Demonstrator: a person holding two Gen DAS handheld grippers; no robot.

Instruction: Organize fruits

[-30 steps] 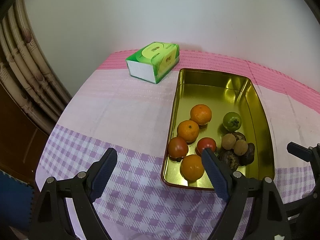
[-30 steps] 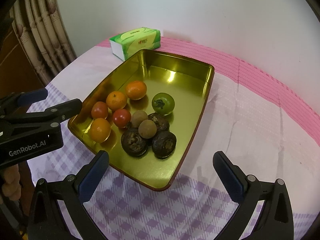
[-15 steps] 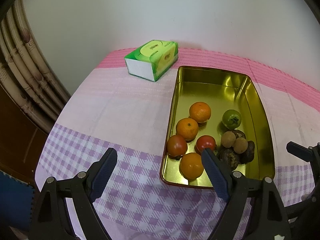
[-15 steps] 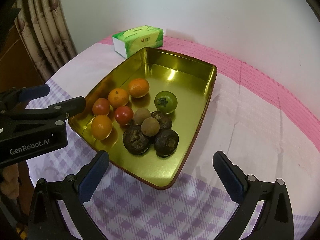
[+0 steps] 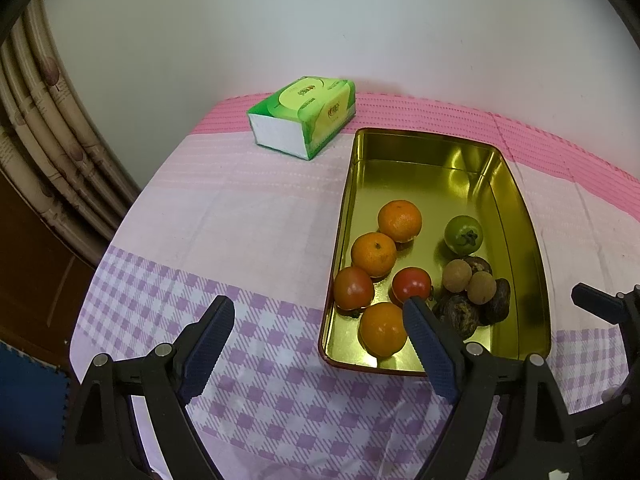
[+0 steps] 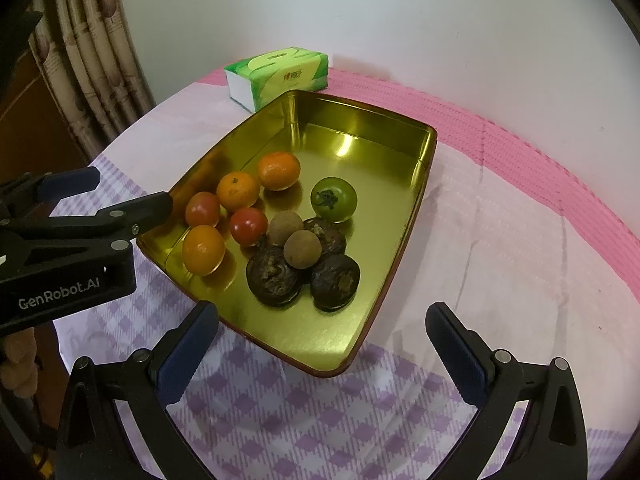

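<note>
A gold metal tray [image 5: 472, 160] [image 6: 360, 128] sits on the tablecloth. It holds several fruits: oranges [image 5: 399, 221] [image 6: 279, 170], red tomatoes [image 5: 412, 283] [image 6: 248, 226], a green tomato [image 5: 463, 234] [image 6: 333, 199], brown longans [image 6: 302, 249] and dark mangosteens [image 6: 274, 275]. My left gripper [image 5: 318, 344] is open and empty over the tray's near left corner; it also shows in the right wrist view [image 6: 120, 196]. My right gripper [image 6: 322, 354] is open and empty above the tray's near edge.
A green tissue pack [image 5: 304, 114] [image 6: 278, 76] lies behind the tray near the wall. A curtain [image 6: 84, 60] hangs at the left. The table edge curves down at the left and front.
Both grippers have drawn back a little toward me and stayed open. The tray and fruits have not moved.
</note>
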